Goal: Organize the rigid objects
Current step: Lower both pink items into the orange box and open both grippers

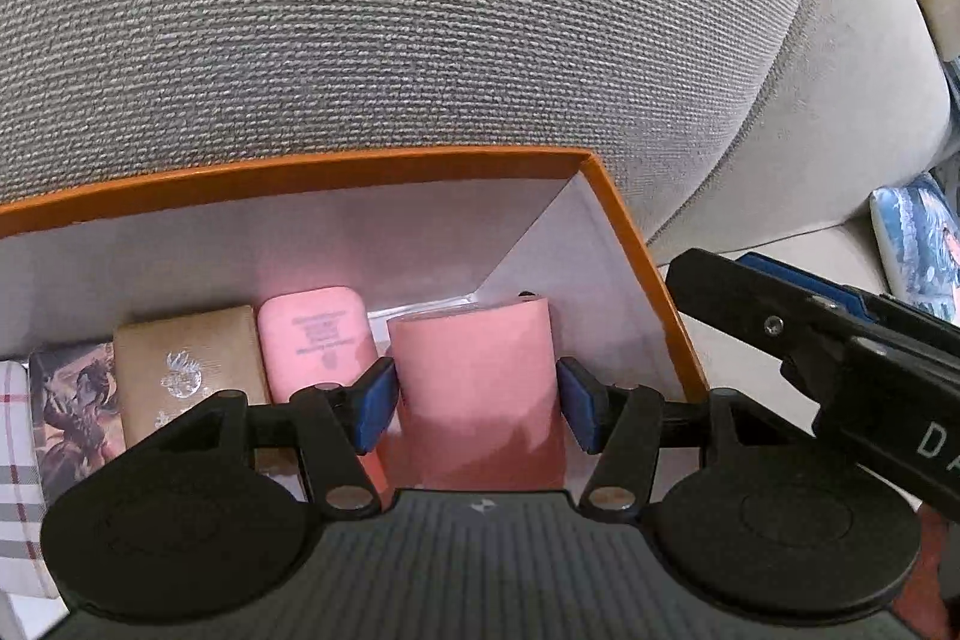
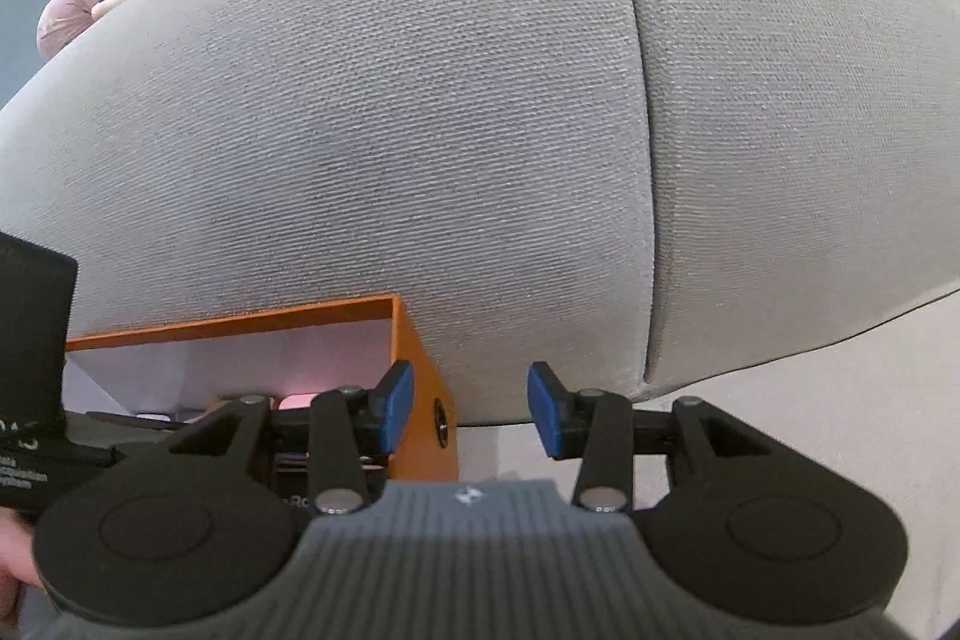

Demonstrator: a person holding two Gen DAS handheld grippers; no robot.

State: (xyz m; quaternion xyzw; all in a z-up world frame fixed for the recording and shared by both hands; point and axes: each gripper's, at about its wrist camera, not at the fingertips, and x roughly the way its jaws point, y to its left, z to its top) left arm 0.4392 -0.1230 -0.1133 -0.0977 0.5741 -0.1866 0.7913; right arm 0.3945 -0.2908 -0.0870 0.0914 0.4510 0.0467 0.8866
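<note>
Black grippers (image 1: 477, 409), blue-padded jaws, ribbed grey housings.

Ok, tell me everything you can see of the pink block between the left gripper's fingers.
The pink block is a plain, matte salmon-pink box with rounded top corners and no print showing. It stands upright at the right end of the row inside the orange box, beside a pink case with grey print. The left gripper straddles it, blue pads close to both sides; contact cannot be confirmed. Its bottom is hidden behind the gripper body.
</note>
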